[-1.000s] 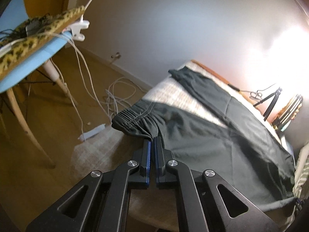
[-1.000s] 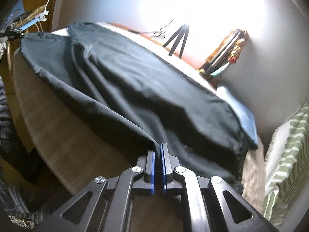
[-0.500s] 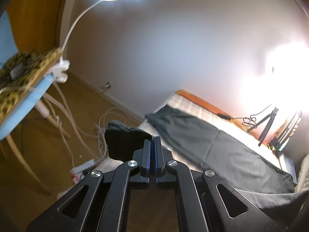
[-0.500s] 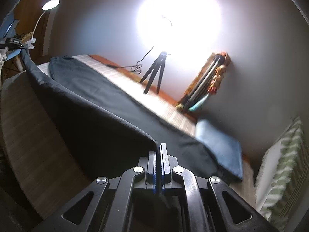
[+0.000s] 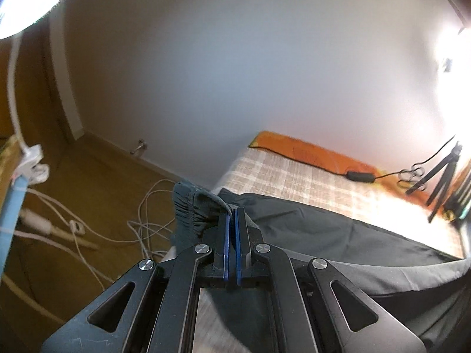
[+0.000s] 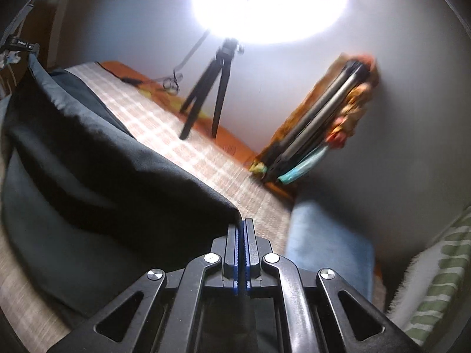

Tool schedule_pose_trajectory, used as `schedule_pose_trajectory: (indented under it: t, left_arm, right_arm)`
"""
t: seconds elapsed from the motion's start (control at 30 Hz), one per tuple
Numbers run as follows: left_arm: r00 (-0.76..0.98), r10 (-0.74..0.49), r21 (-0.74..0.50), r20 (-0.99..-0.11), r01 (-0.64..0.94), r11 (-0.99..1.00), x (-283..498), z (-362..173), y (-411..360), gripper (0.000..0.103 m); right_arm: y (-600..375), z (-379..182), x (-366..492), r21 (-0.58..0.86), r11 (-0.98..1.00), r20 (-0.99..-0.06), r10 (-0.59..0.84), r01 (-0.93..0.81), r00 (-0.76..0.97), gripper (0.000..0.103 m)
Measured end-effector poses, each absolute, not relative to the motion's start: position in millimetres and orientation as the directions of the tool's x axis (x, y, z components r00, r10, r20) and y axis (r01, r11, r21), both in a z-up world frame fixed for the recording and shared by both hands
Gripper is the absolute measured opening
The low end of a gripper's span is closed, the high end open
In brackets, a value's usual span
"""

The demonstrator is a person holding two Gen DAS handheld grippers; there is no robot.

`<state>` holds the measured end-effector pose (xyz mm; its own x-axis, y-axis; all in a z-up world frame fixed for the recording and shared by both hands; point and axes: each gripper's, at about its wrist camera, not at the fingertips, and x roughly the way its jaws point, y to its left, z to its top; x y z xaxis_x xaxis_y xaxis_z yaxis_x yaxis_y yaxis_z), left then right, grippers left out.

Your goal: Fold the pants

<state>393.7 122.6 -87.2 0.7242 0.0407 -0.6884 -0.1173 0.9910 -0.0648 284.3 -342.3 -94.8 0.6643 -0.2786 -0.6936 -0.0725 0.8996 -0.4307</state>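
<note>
Pants (image 5: 338, 235) edge hidden btwn claws

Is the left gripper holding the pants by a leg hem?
No: the left gripper is shut on the gathered elastic waistband of the pants.

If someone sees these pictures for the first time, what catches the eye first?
The glaring white light above the black tripod by the far wall. Then the dark grey pants, lifted off the checked bed cover: the left gripper pinches the gathered waistband, the right gripper a far corner.
</note>
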Motion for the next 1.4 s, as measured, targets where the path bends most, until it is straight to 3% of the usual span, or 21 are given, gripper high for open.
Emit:
schedule_pose_trajectory:
  t: [0.43,0.5,0.6,0.67,0.77,1.07,1.13,1.17,1.4]
  left_arm:
    - [0.63,0.106,0.052,-0.769,-0.103,0.993,483.8,-134.4,91.3,0.004]
    - [0.628,0.134,0.071,-0.767,-0.123,0.99,491.8,-133.4,93.4,0.007]
    - [0.619,0.103,0.017,-0.778,-0.143,0.99,497.7,-126.6,109.3,0.024]
    - [0.646,0.098,-0.008,-0.757,-0.159,0.987,489.9,-112.4,127.5,0.027]
    - [0.661,0.09,-0.036,-0.745,-0.175,0.984,472.8,-98.9,156.0,0.043]
    - [0.6,0.028,-0.125,-0.799,-0.212,0.969,437.5,-132.8,200.3,0.045]
    - [0.59,0.029,-0.125,-0.807,-0.219,0.968,433.6,-141.0,198.8,0.045]
    - [0.591,0.023,-0.129,-0.807,-0.214,0.968,430.0,-143.5,195.4,0.045]
    - [0.623,-0.051,-0.146,-0.781,-0.102,0.984,397.1,-124.7,150.4,0.045]
  right_arm:
    - [-373.0,-155.3,330.5,-0.407,0.906,-0.797,-0.289,-0.118,0.531,0.0]
    - [-377.6,-159.9,334.5,-0.407,0.906,-0.807,-0.298,-0.115,0.511,0.0]
    - [-380.4,-165.8,336.9,-0.413,0.902,-0.817,-0.303,-0.13,0.49,0.0]
    - [-380.5,-167.9,337.7,-0.417,0.898,-0.82,-0.308,-0.136,0.483,0.0]
    - [-378.6,-170.2,342.0,-0.417,0.898,-0.824,-0.309,-0.141,0.475,0.0]
    - [-365.9,-163.4,339.7,-0.425,0.894,-0.816,-0.311,-0.141,0.488,0.001]
    - [-365.3,-156.5,334.4,-0.416,0.9,-0.813,-0.303,-0.132,0.498,0.012]
    - [-365.6,-148.7,328.7,-0.411,0.904,-0.805,-0.299,-0.117,0.513,0.028]
    - [-378.6,-102.0,285.6,-0.313,0.95,-0.77,-0.257,0.005,0.585,0.047]
